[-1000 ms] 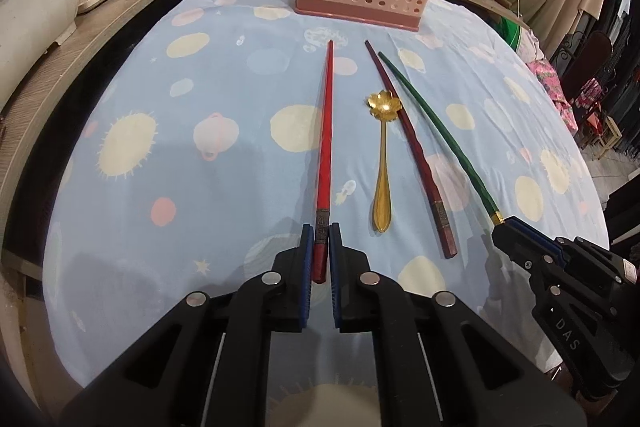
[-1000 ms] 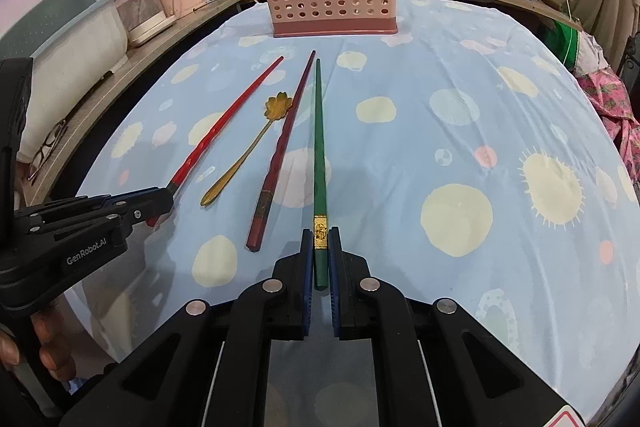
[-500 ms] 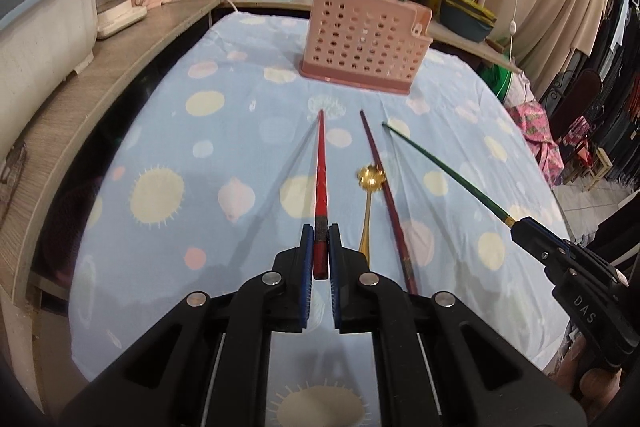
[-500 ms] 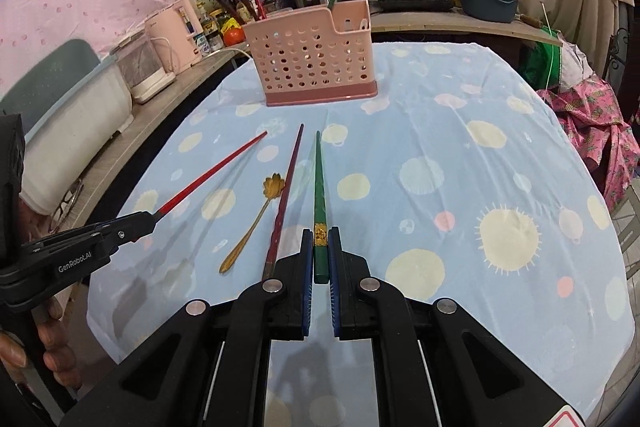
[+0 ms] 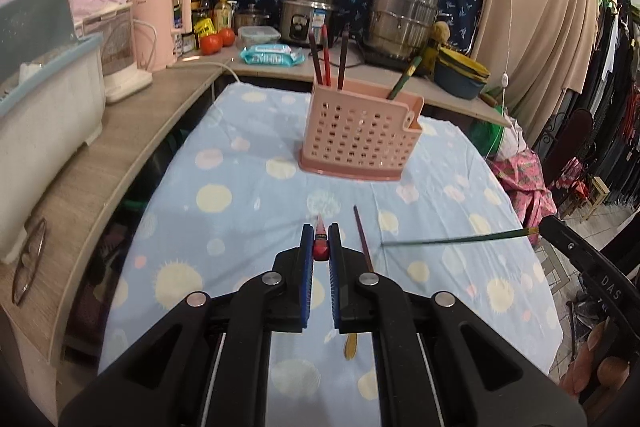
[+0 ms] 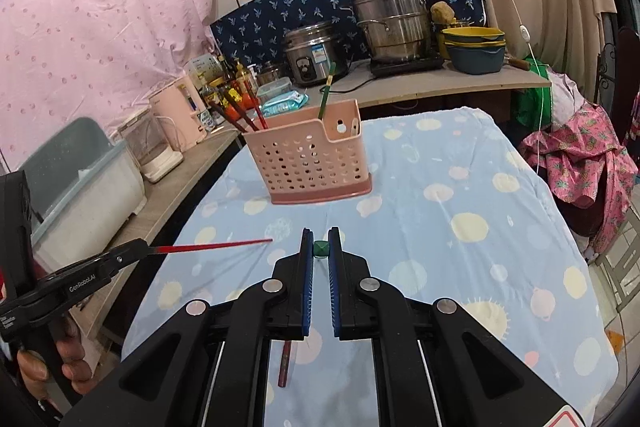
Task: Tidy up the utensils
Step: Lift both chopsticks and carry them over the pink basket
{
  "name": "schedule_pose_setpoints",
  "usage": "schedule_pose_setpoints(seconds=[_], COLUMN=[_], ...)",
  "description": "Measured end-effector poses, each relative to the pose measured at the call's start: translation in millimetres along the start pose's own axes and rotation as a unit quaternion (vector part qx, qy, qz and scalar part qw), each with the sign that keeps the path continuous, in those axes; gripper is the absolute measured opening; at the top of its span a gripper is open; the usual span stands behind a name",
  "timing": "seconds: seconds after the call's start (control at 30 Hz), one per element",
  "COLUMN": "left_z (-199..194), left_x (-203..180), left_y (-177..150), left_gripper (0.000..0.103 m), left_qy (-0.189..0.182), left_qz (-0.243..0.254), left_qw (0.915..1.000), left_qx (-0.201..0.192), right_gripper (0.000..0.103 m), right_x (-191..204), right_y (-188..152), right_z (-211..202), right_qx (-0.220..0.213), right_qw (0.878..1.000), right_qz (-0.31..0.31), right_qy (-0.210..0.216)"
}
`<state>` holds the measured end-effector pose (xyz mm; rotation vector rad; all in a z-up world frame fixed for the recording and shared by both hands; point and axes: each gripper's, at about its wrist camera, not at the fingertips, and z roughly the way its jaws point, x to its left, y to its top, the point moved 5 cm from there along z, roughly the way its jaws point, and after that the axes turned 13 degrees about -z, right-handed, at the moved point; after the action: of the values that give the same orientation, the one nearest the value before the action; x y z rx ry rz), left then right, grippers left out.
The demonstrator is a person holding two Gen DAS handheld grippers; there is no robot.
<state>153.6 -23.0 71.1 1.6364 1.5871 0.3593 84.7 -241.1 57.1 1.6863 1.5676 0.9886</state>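
My left gripper (image 5: 321, 245) is shut on a red chopstick (image 5: 320, 247), held above the table and pointing at the pink holder (image 5: 360, 135); its shaft shows in the right wrist view (image 6: 216, 247). My right gripper (image 6: 320, 249) is shut on a green chopstick (image 6: 321, 249), seen end-on; its shaft shows in the left wrist view (image 5: 452, 239). A dark red chopstick (image 5: 363, 245) and a gold spoon (image 5: 350, 347) lie on the blue spotted cloth (image 5: 240, 219), partly hidden by my fingers. The holder (image 6: 312, 159) holds several chopsticks.
A wooden counter (image 5: 104, 163) runs along the left with a plastic bin (image 5: 44, 107), a pink kettle (image 5: 160, 23) and tomatoes (image 5: 216, 41). Steel pots (image 5: 400, 15) and bowls (image 6: 474, 49) stand on the back counter. Clothes (image 6: 580, 163) lie at the right.
Both grippers have lifted their chopsticks off the cloth and raised them. The views have tilted up toward the holder and the back wall. The spoon and dark red chopstick stay on the table.
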Motion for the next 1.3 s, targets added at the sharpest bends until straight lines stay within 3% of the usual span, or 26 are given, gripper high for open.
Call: schedule_pose_setpoints(seconds=[0.63, 1.0, 1.3], left_z=[-4.6, -10.8, 12.4], left_x=[-38.6, -84.3, -117.4], left_y=[94.7, 173.2, 233.3], left_gripper=[0.007, 0.007, 0.007], left_qy=[-0.028, -0.056, -0.063], left_qz=[0.012, 0.027, 0.039], left_qw=[0.9968, 0.9875, 0.9800], left_qx=[-0.074, -0.145, -0.185], right_gripper=[0.007, 0.007, 0.007], right_x=[-19.0, -27.5, -29.1], right_y=[91.8, 170.4, 235.5], right_z=[2.6, 13.3, 44.9], right_qx=[-0.074, -0.139, -0.172], right_qw=[0.997, 0.990, 0.985], right_qz=[0.005, 0.000, 0.003], right_qy=[-0.003, -0.010, -0.010])
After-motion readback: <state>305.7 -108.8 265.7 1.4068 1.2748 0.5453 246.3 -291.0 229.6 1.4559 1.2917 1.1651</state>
